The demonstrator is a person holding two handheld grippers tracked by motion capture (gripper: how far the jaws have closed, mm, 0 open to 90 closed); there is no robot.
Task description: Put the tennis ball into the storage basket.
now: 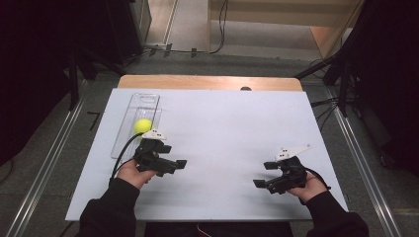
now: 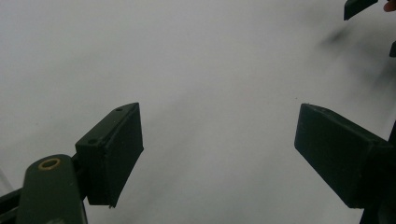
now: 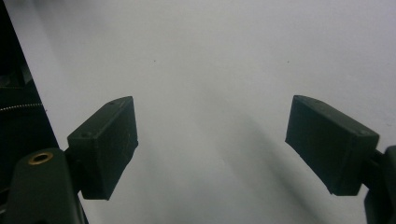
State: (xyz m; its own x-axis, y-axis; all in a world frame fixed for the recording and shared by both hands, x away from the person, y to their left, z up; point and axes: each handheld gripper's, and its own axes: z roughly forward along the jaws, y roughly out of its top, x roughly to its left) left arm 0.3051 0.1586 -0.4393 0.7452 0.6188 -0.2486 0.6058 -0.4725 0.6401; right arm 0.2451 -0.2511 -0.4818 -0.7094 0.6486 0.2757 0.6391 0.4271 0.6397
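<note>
Both tongs sit low over the white tabletop (image 1: 222, 148), pointed inward toward each other, and neither carries anything. The left tongs (image 1: 174, 157), at about eight o'clock on the sheet, have their jaws spread wide; the left gripper view looks between the two black pads at bare white surface, with part of the other tongs at its upper right corner. The right tongs (image 1: 265, 174), at about four o'clock, are spread just as wide, and the right gripper view shows blank sheet between the pads.

The yellow-green ball (image 1: 143, 126) lies in a clear plastic tray (image 1: 148, 101) at roughly ten o'clock on the tabletop, resting toward the tray's near end. It sits just beyond the left hand (image 1: 132, 173), at about twelve o'clock from it, so the left tongs are the likelier pair to take it. The open jaws suit that: they look ready to close on the ball, though they are aimed at the middle of the sheet, not at the tray, and would need to turn.

The sheet is plain and uncluttered, laid on a wooden top whose far edge shows at twelve o'clock. Around it lie grey flooring, metal rails at either side, dark stands and loose cables.
</note>
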